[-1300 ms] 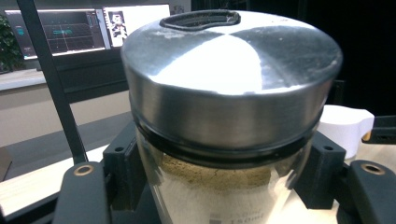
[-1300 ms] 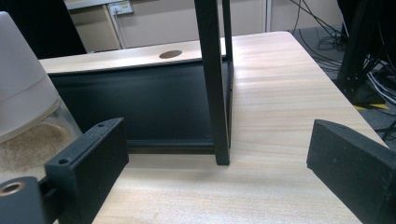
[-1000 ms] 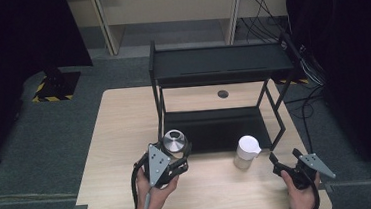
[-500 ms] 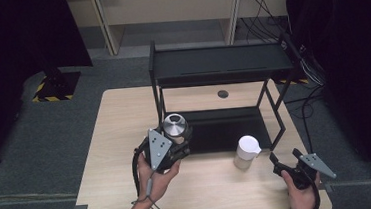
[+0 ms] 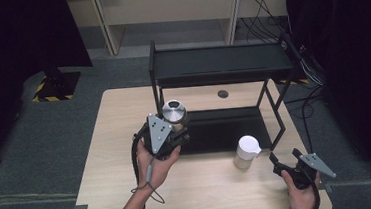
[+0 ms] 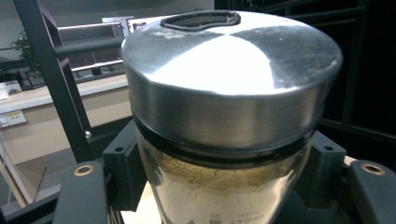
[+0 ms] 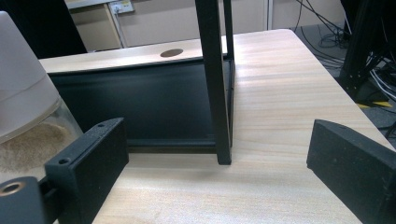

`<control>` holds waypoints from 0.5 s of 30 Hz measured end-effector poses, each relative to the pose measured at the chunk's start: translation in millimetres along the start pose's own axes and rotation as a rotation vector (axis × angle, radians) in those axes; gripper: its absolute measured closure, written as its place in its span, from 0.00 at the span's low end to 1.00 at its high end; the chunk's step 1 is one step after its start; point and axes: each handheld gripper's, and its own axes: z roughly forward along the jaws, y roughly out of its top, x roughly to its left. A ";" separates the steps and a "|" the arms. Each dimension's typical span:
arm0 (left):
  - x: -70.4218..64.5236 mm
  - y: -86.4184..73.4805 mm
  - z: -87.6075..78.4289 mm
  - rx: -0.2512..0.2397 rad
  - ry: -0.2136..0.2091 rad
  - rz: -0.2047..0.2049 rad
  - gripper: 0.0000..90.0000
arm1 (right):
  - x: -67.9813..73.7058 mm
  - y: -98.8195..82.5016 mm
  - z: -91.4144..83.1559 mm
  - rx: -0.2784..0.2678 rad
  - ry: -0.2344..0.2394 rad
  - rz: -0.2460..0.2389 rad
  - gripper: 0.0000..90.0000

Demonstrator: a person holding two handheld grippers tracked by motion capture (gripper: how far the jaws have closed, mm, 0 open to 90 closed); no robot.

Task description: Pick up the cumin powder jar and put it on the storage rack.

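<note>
Leftmost on the wooden table (image 5: 119,114), the person's left hand (image 5: 154,164) holds the left tool (image 5: 176,135), its grey three-cornered plate (image 5: 158,130) facing up and a black cable looping down past the wrist. That tool is clamped on a glass jar with a metal lid (image 5: 174,113); in the left gripper view the two black jaws press against the glass on either side just under the lid (image 6: 229,79), and pale powder fills the jar (image 6: 205,186) below the rim. In the high view the jar sits upright in the grip, above the table at the near left corner of the black rack (image 5: 220,64), beside the rack's left post. The rack stands at the middle of the table, with a dark upper shelf and a black bottom tray (image 5: 226,131) lying on the tabletop. Just right of centre, at the near edge of that tray, a second jar with a white lid (image 5: 247,152) stands on the table; the right gripper view shows its white lid and sandy contents at the left edge (image 7: 23,116). Farthest right, near the table's near right corner, the person's right hand (image 5: 301,195) holds the right tool (image 5: 277,160), whose jaws stand well apart with nothing between them, pointing toward the rack's near right post (image 7: 215,84) and close to the white-lidded jar without touching it.
</note>
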 end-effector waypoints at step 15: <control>9.1 30.4 14.9 0.005 0.013 0.017 0.34 | -1.0 0.6 0.3 0.003 0.004 0.003 0.06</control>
